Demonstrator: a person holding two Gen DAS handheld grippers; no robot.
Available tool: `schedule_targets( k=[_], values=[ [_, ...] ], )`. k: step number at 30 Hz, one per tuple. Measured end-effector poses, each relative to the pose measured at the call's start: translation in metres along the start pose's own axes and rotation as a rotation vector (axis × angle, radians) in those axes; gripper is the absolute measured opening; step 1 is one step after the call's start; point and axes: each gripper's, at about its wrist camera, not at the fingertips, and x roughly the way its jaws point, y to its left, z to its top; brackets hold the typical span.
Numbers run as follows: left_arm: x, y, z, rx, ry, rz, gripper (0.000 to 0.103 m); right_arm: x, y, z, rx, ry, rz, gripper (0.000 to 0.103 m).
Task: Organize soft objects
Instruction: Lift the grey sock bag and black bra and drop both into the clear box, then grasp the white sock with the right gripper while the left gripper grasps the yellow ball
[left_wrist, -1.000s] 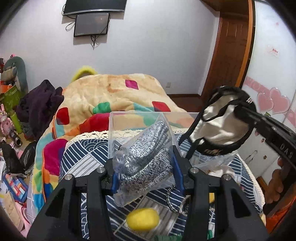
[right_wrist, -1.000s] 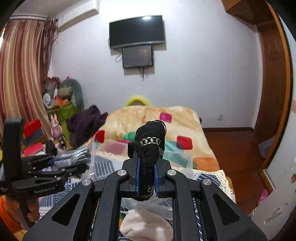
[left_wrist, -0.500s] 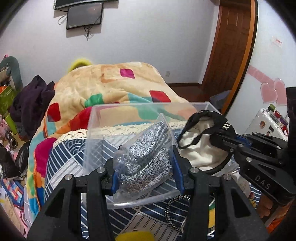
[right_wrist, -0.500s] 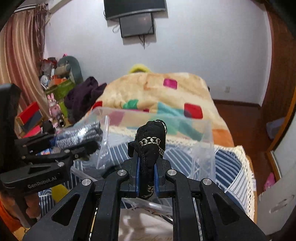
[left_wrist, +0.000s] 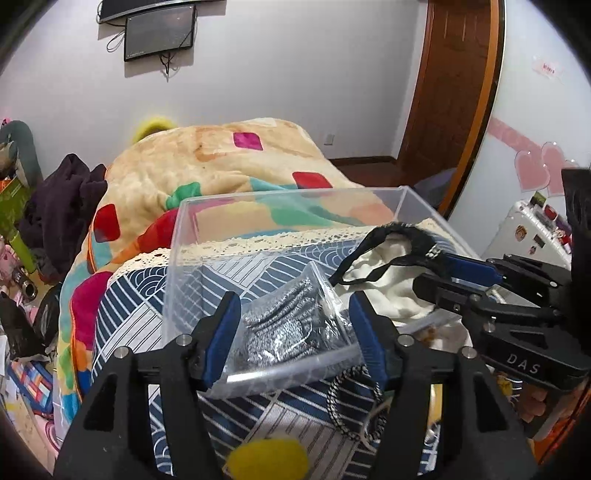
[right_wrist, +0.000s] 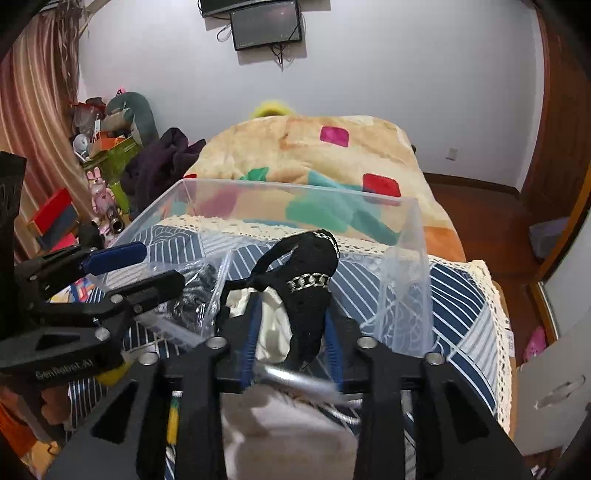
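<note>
Both items now lowered into bin (left_wrist: 177, 258). Left hand-held gripper (left_wrist: 291, 328) spread, bag (left_wrist: 291, 325) released; right hand-held gripper (right_wrist: 291, 332) parted around garment (right_wrist: 310, 288). Withdraw next.

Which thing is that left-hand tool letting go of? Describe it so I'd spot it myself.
Find the clear plastic bin on the striped cloth before the bed. Inside, between the open left gripper fingers, lies a see-through bag of silver-grey knit, unlike the neighbouring black-and-cream garment.

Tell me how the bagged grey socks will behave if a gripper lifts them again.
The bagged grey socks probably weigh little and sag, since the knit looks soft. Their clear film may slip between the pads. Rolling seems unlikely: the pack lies flat in the clear plastic box.
</note>
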Motion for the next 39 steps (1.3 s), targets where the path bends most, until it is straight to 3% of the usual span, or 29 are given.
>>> schedule_targets(
  k=[6,8,11,13,20,33,37,39],
  values=[
    [-0.031,0.002,-0.007,0.000,-0.067,0.000,0.071,-0.027,0.001,-0.005,-0.022,-0.064,-0.016,0.047],
    [-0.041,0.003,-0.014,-0.002,-0.091,0.009,0.081,-0.039,0.001,-0.005,-0.010,-0.110,-0.031,0.055],
    [-0.049,0.007,-0.025,-0.004,-0.101,0.019,0.082,-0.056,-0.003,-0.005,0.019,-0.182,-0.046,0.070],
    [-0.052,0.010,-0.033,-0.008,-0.093,0.016,0.084,-0.064,-0.005,-0.007,0.030,-0.211,-0.059,0.073],
    [-0.052,0.015,-0.058,-0.013,-0.060,0.043,0.088,-0.071,-0.010,-0.025,0.087,-0.212,-0.055,0.074],
    [-0.029,0.020,-0.082,-0.009,0.034,0.062,0.088,-0.031,-0.004,-0.059,0.103,-0.053,0.000,0.074],
    [-0.025,0.022,-0.085,-0.021,0.049,0.044,0.076,-0.024,-0.003,-0.065,0.104,-0.025,0.012,0.074],
    [-0.023,0.022,-0.086,-0.023,0.062,0.029,0.068,-0.023,-0.001,-0.068,0.097,-0.015,0.015,0.069]
  ],
)
